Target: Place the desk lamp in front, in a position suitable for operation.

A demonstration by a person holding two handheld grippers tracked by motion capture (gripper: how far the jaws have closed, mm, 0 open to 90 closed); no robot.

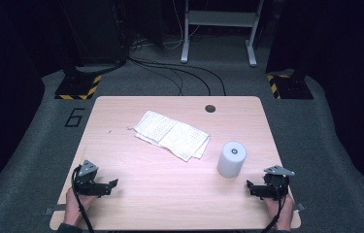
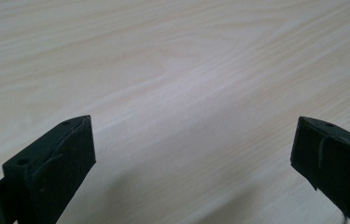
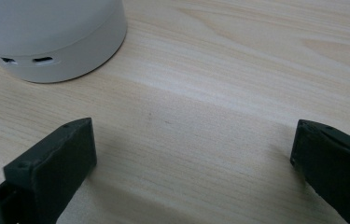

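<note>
A folded white patterned cloth (image 1: 172, 135) lies flat near the middle of the wooden table (image 1: 136, 194). To its right stands a white cylinder (image 1: 231, 159), whose base (image 3: 51, 42) fills the top left of the right gripper view. My left gripper (image 1: 114, 183) rests at the table's front left, open, with bare wood between its jaws (image 2: 191, 140). My right gripper (image 1: 249, 186) sits at the front right, just right of and nearer than the cylinder, open and holding nothing.
A round cable hole (image 1: 210, 108) marks the table's far edge. Beyond the table are grey carpet, black cables (image 1: 179, 73), a white frame's legs (image 1: 218, 29) and two yellow-black striped stand bases (image 1: 78, 87).
</note>
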